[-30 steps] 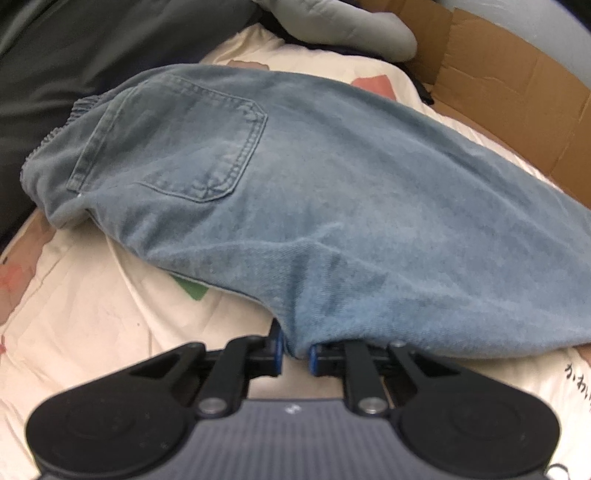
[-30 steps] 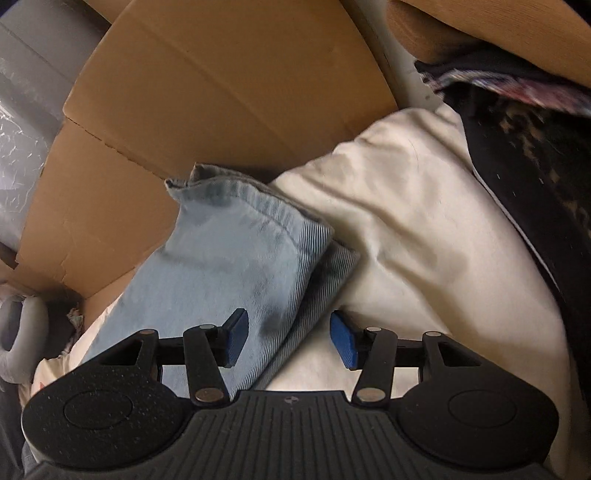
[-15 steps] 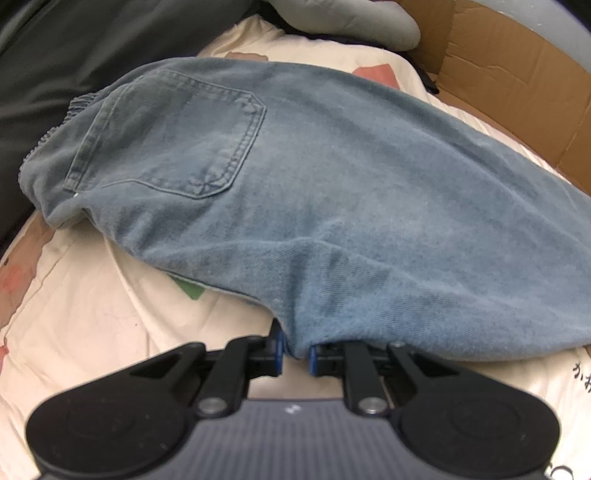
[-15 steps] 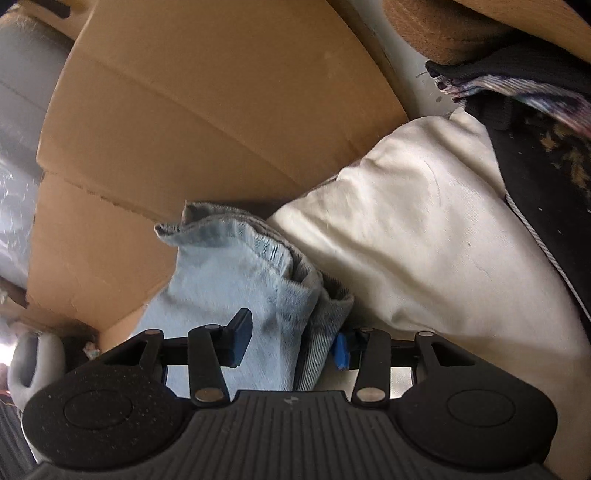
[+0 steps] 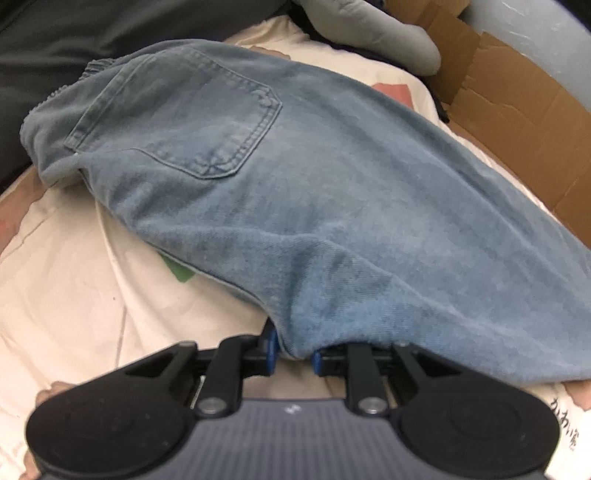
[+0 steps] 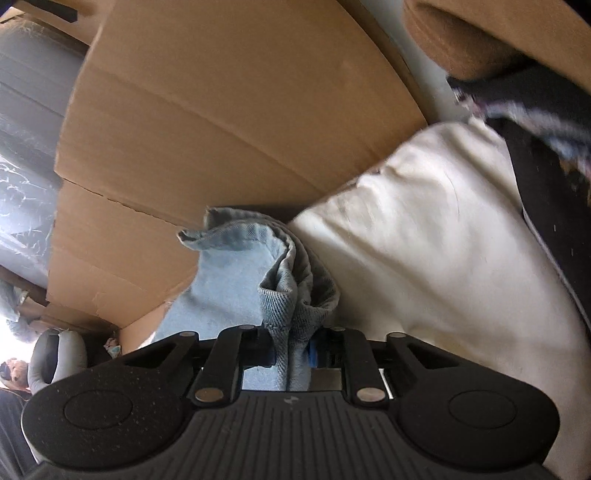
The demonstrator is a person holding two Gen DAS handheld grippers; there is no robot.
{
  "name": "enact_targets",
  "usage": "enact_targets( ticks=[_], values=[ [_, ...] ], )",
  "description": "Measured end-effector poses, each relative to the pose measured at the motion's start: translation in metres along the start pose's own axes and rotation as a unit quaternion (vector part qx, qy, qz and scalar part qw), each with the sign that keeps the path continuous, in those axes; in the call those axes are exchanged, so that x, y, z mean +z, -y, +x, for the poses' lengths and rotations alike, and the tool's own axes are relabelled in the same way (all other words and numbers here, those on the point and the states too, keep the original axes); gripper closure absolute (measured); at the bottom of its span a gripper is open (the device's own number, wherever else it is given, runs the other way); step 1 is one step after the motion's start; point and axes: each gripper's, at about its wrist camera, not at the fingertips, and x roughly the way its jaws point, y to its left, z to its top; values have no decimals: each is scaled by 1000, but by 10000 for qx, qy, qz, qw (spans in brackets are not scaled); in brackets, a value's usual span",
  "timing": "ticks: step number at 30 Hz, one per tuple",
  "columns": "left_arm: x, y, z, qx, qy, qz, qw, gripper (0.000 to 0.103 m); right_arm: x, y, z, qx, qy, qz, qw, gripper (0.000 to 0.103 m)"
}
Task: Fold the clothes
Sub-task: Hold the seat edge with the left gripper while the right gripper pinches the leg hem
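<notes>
Light blue jeans (image 5: pixel 314 184) lie across a cream quilt (image 5: pixel 66 277), back pocket (image 5: pixel 184 122) facing up and the waistband at the far left. My left gripper (image 5: pixel 293 356) pinches a fold of the jeans' near edge between its blue pads; its jaws are opening slightly with the denim still between them. In the right wrist view the leg end of the jeans (image 6: pixel 229 280) is bunched up, and my right gripper (image 6: pixel 291 350) is closing on that bunched hem, pads pressing the cloth.
Brown cardboard (image 5: pixel 517 122) stands along the quilt's far right edge and fills the back (image 6: pixel 221 110) of the right wrist view. A grey cushion (image 5: pixel 369 33) and dark cloth (image 5: pixel 55 37) lie beyond the jeans. Black patterned fabric (image 6: pixel 546 184) borders the cream quilt (image 6: pixel 424 240).
The right jaws went from wide apart to closed on the leg hem, which is now bunched between them. The left gripper kept its hold; its view rolled a little.
</notes>
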Motion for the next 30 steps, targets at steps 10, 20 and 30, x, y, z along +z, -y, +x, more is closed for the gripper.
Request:
enact_targets(
  ticks=[10,20,30],
  values=[
    [-1,1,2,-105,66,-107,9999,77,-8,-3,10,-112,-38,16,9999,88],
    [-1,-2,-1,-199,86,-347,9992,77,7,-23,-12,-66,279,-94,9995,97],
    [4,2,-4,30,-153,-164,9997,90,11,-32,-17,-114,355,-143,9992,97]
  ],
)
